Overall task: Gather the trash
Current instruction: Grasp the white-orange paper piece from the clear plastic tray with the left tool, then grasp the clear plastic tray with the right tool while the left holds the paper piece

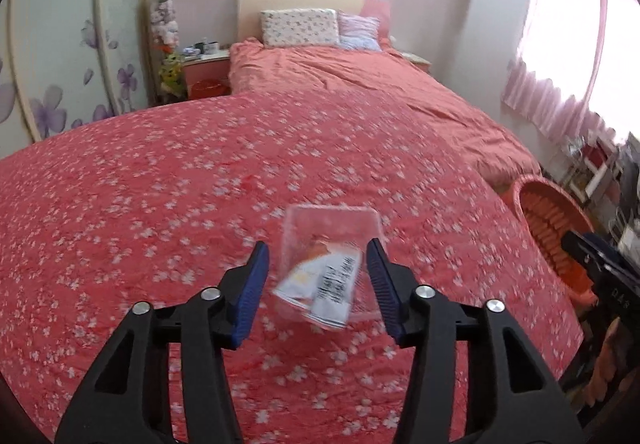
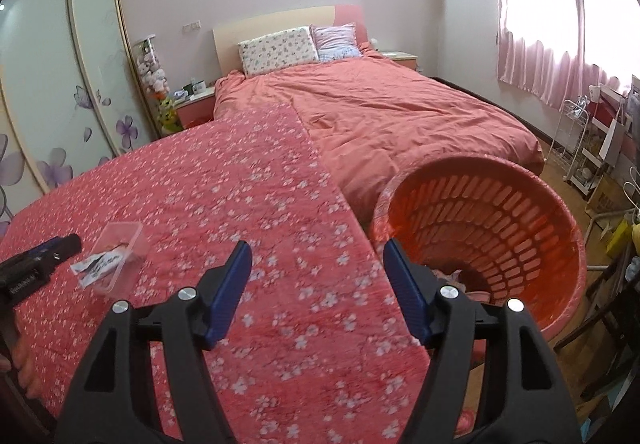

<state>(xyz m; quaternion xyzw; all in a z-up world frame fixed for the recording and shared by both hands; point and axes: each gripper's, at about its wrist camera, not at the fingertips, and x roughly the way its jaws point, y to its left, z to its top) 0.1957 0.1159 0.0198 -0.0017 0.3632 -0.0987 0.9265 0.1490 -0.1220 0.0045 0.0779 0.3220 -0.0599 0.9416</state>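
Bedroom setting: a surface covered by a red cloth printed with white blossoms [image 1: 160, 203] is set in the foreground, with a bed under a plain coral quilt [image 2: 400, 115] behind it, two pillows [image 2: 280, 49] at the pale headboard, and pink curtains [image 2: 540, 43] over a bright window on the right. A wardrobe with frosted doors bearing purple flowers [image 2: 52, 83] is recorded on the left. Task item: a clear plastic container [image 1: 332, 260], lying on the floral cloth with printed paper wrappers [image 1: 320, 288] spilling from its near end. The left gripper [image 1: 318, 292] is positioned with its blue pads on either side of the container, the jaws partly open; a gap is seen on the left, while contact on the right cannot be told because of blur. The right gripper [image 2: 318, 292] is held open and empty over the cloth's right edge. An orange slotted basket [image 2: 500, 228] is placed just beside that edge, on the floor side, with some pink material visible at its bottom. A wire rack with oddments [image 2: 580, 147] is noted against the far right wall.
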